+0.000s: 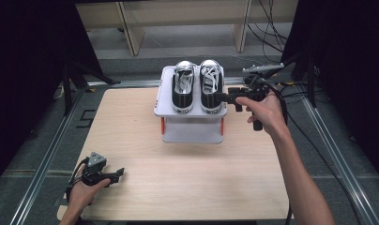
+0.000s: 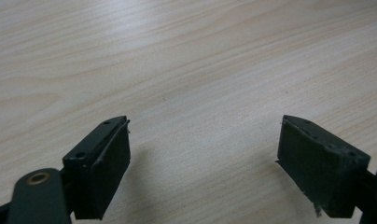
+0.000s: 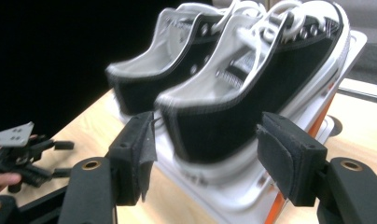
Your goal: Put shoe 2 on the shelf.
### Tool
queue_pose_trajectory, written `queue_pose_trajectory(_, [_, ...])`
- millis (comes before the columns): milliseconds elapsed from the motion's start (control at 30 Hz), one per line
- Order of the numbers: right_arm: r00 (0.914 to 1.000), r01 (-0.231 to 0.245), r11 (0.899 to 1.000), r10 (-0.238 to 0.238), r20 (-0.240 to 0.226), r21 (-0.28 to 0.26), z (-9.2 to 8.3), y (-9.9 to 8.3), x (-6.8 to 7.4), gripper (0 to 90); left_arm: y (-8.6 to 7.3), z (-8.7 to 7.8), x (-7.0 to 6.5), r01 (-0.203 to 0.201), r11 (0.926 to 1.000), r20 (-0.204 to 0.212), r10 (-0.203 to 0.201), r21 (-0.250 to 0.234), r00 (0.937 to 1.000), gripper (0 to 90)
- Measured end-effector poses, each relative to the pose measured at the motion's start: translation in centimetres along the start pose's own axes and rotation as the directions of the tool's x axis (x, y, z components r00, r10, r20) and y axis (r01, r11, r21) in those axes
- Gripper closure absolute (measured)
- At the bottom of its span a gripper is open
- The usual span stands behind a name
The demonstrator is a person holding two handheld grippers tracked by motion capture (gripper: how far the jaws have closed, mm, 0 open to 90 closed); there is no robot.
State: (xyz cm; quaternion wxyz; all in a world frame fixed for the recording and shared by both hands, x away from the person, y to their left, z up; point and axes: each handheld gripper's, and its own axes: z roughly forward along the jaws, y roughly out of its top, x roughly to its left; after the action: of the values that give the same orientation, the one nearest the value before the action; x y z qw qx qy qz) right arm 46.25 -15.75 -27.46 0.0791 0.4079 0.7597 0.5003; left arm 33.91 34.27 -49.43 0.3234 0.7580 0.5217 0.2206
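Right gripper (image 1: 223,97) sits at 3 o'clock of the right shoe (image 1: 211,86) atop the white rack (image 1: 192,129), jaws spread around its heel, seemingly untouching; shoe's long axis runs 6–12; left gripper (image 1: 118,173) idles spread-jawed at the desk's (image 1: 187,178) 7 o'clock.

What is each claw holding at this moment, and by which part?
Nothing is held. The left claw is open over the bare table. The right claw is open around the heel of the nearer sneaker, not closed on it.
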Motion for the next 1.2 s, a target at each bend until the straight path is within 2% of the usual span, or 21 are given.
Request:
queue_pose_trajectory(133, [0.9998, 0.019, 1.000, -0.019, -0.011, -0.003, -0.8, -2.8, 0.3, 37.5, 0.0, 0.0, 0.0, 0.000, 1.0000, 0.000, 0.000, 0.000, 1.0000, 16.8])
queue_pose_trajectory(300, [0.9998, 0.019, 1.000, -0.019, 0.011, -0.002, -1.1, -6.5, 0.5, 37.4, 0.0, 0.0, 0.0, -0.001, 1.0000, -0.001, 0.001, 0.001, 1.0000, 16.8])
queue_pose_trajectory(400, [0.9991, 0.037, 0.999, -0.037, 0.018, -0.005, -0.9, -8.3, 0.2, 37.4, 0.0, 0.0, 0.0, 0.000, 1.0000, -0.001, 0.000, 0.002, 1.0000, 16.8])
queue_pose_trajectory(467, [0.9992, 0.031, 0.999, -0.031, 0.023, -0.004, -0.9, -9.4, 0.2, 37.4, 0.0, 0.0, 0.1, -0.008, 0.9999, -0.005, 0.008, 0.010, 1.0000, 16.8])
queue_pose_trajectory(500, [0.9987, 0.049, 0.999, -0.048, 0.015, -0.017, -0.6, -10.2, 0.0, 37.3, 0.0, 0.0, 0.1, -0.008, 0.9999, -0.004, 0.008, 0.009, 1.0000, 16.8])
queue_pose_trajectory(533, [0.9992, 0.033, 0.999, -0.033, 0.021, -0.014, -0.6, -10.8, 0.1, 37.1, 0.0, 0.0, 0.1, -0.005, 1.0000, -0.005, 0.005, 0.006, 1.0000, 16.8])
queue_pose_trajectory(667, [0.9991, 0.033, 0.999, -0.032, 0.029, -0.024, 0.0, -13.4, 0.1, 37.1, 0.0, 0.0, 0.0, -0.001, 1.0000, -0.002, 0.001, 0.000, 1.0000, 16.8])
queue_pose_trajectory(733, [0.9982, 0.044, 0.998, -0.046, 0.039, 0.040, 0.5, -14.9, 0.0, 36.1, 0.0, 0.0, 0.0, -0.005, 1.0000, -0.004, 0.005, 0.003, 1.0000, 16.8])
queue_pose_trajectory(767, [0.9981, 0.040, 0.998, -0.042, 0.045, 0.045, 0.6, -15.2, 0.0, 36.2, 0.1, -0.1, 0.0, -0.006, 1.0000, -0.003, 0.006, 0.001, 1.0000, 16.8])
queue_pose_trajectory(800, [0.9990, 0.014, 0.999, -0.015, 0.042, 0.040, 0.9, -15.9, 0.1, 36.1, 0.1, -0.1, 0.0, -0.007, 1.0000, -0.005, 0.007, 0.002, 1.0000, 16.8])
queue_pose_trajectory(833, [0.9984, 0.027, 0.998, -0.030, 0.049, 0.053, 0.9, -16.2, 0.1, 35.7, 0.1, -0.1, 0.0, -0.008, 1.0000, -0.003, 0.008, 0.000, 1.0000, 16.8])
queue_pose_trajectory(867, [0.9987, 0.033, 0.998, -0.035, 0.036, 0.056, 1.2, -16.6, -0.1, 34.8, 0.1, -0.1, 0.0, -0.007, 1.0000, -0.002, 0.007, -0.002, 1.0000, 16.8])
queue_pose_trajectory(900, [0.9993, 0.010, 0.998, -0.012, 0.035, 0.069, 1.3, -16.9, 0.1, 34.1, 0.1, -0.1, 0.0, -0.006, 1.0000, -0.001, 0.006, -0.003, 1.0000, 16.8])
queue_pose_trajectory(933, [0.9973, 0.045, 0.996, -0.049, 0.055, 0.072, 1.5, -17.2, -0.1, 33.5, 0.1, -0.1, 0.0, -0.010, 1.0000, -0.004, 0.010, 0.000, 0.9999, 16.8])
queue_pose_trajectory(967, [0.9970, 0.051, 0.996, -0.055, 0.055, 0.070, 1.6, -17.3, -0.1, 33.4, 0.1, -0.1, 0.0, -0.008, 1.0000, 0.001, 0.008, -0.004, 1.0000, 16.8])
queue_pose_trajectory(1000, [0.9978, 0.050, 0.996, -0.054, 0.038, 0.078, 1.8, -17.5, -0.2, 33.3, 0.1, -0.3, 0.0, -0.006, 1.0000, 0.009, 0.006, -0.003, 0.9999, 16.8])
queue_pose_trajectory(1067, [0.9978, 0.023, 0.998, -0.027, 0.060, 0.066, 2.0, -18.1, 0.0, 33.0, 0.1, -0.1, 0.0, -0.008, 1.0000, 0.003, 0.008, -0.006, 1.0000, 16.8])
queue_pose_trajectory(1100, [0.9970, 0.048, 0.996, -0.052, 0.058, 0.071, 2.0, -18.4, -0.1, 32.2, 0.1, -0.2, 0.0, -0.009, 0.9999, 0.007, 0.009, -0.006, 0.9999, 16.8])
queue_pose_trajectory(1133, [0.9965, 0.053, 0.996, -0.058, 0.061, 0.077, 2.0, -18.6, -0.1, 31.5, 0.1, -0.2, 0.0, -0.009, 0.9999, 0.005, 0.009, -0.006, 0.9999, 16.8])
queue_pose_trajectory(1167, [0.9979, 0.034, 0.997, -0.038, 0.052, 0.070, 2.1, -19.0, 0.1, 31.2, 0.1, -0.2, 0.0, -0.009, 0.9999, 0.003, 0.009, -0.005, 1.0000, 16.8])
queue_pose_trajectory(1200, [0.9985, 0.044, 0.996, -0.046, 0.030, 0.084, 2.2, -19.4, 0.0, 30.4, 0.1, -0.2, 0.0, -0.010, 0.9999, 0.004, 0.010, -0.005, 0.9999, 16.8])
